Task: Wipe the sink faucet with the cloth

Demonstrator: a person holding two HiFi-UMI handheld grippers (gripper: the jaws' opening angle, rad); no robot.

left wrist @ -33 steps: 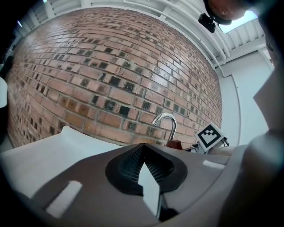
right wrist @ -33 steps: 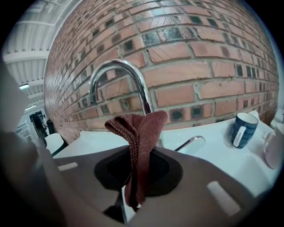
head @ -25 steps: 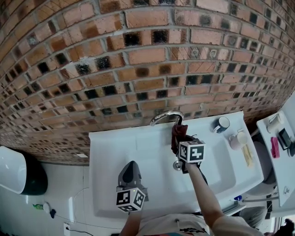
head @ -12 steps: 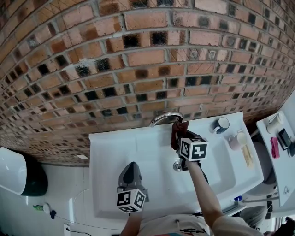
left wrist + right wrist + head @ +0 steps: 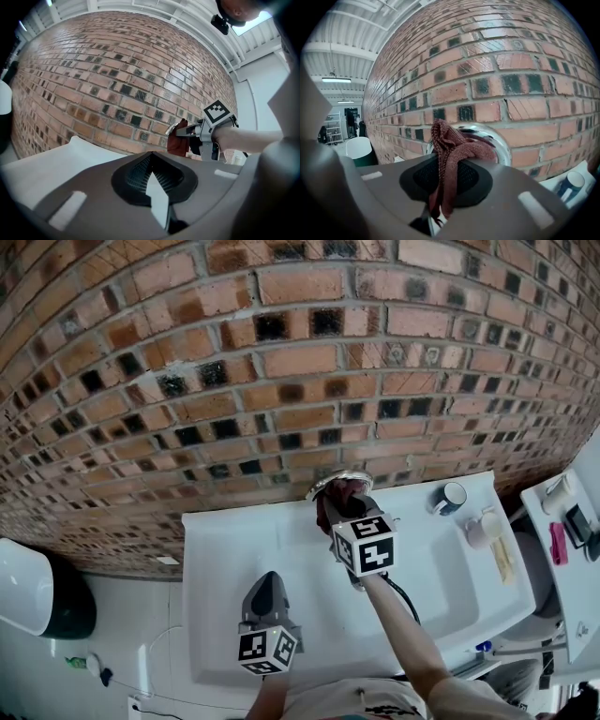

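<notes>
The left gripper [image 5: 266, 582] hangs over the near left part of the sink [image 5: 220, 549]. Its jaws are pressed together with nothing in them. To its right, the right gripper [image 5: 344, 514] pinches the red cloth [image 5: 338, 496] tight. The cloth touches the shiny faucet [image 5: 323, 483] at the far rim. A cup [image 5: 451, 494] sits far right.

I see a maroon knitted cloth [image 5: 451, 152], a chrome faucet [image 5: 321, 484], a white sink [image 5: 234, 549] and a red-brown brick wall [image 5: 281, 362] flecked black
</notes>
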